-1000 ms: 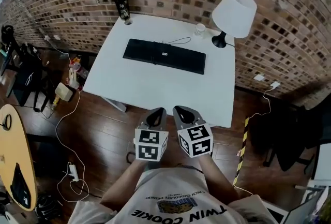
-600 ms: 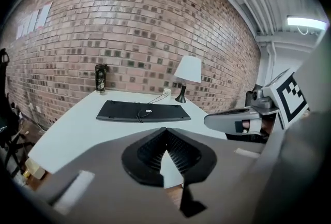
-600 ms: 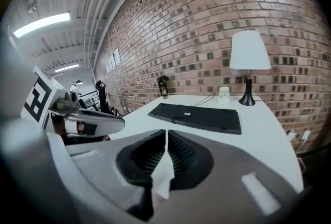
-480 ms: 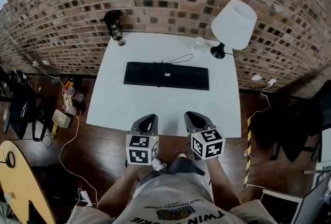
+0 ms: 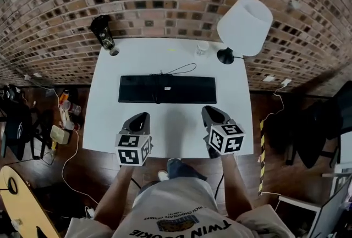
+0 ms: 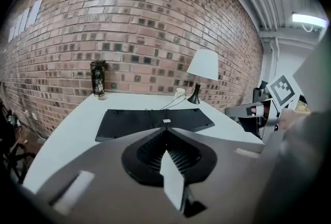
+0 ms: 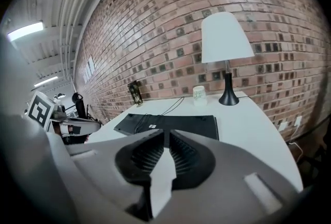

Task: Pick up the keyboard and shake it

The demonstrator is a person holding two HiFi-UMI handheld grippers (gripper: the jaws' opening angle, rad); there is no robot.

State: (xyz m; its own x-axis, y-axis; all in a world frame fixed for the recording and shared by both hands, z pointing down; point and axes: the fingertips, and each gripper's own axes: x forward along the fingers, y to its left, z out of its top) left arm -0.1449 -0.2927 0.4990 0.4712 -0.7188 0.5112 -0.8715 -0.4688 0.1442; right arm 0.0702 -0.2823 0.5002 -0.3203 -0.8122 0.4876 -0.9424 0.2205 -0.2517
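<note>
A black keyboard (image 5: 168,89) lies flat across the middle of the white table (image 5: 170,132), a small white label on its upper face and a thin cable (image 5: 179,70) trailing behind it. My left gripper (image 5: 138,117) hovers over the table's near part, short of the keyboard's left half, jaws shut and empty. My right gripper (image 5: 210,112) hovers short of the keyboard's right end; its jaws are opening, a thin gap shows and nothing is between them. The keyboard (image 6: 150,119) lies ahead of the left gripper (image 6: 164,127), and the keyboard (image 7: 176,123) ahead of the right gripper (image 7: 165,132).
A white-shaded lamp (image 5: 242,22) stands at the back right corner, a small white cup (image 5: 202,47) beside it. A dark tumbler (image 5: 102,32) stands at the back left corner. A brick wall runs behind the table. Cables and bags lie on the wooden floor to the left.
The person has stepped up to the table. Both grippers have come forward from over the floor to above the table's near edge and spread apart. The right jaws have parted slightly.
</note>
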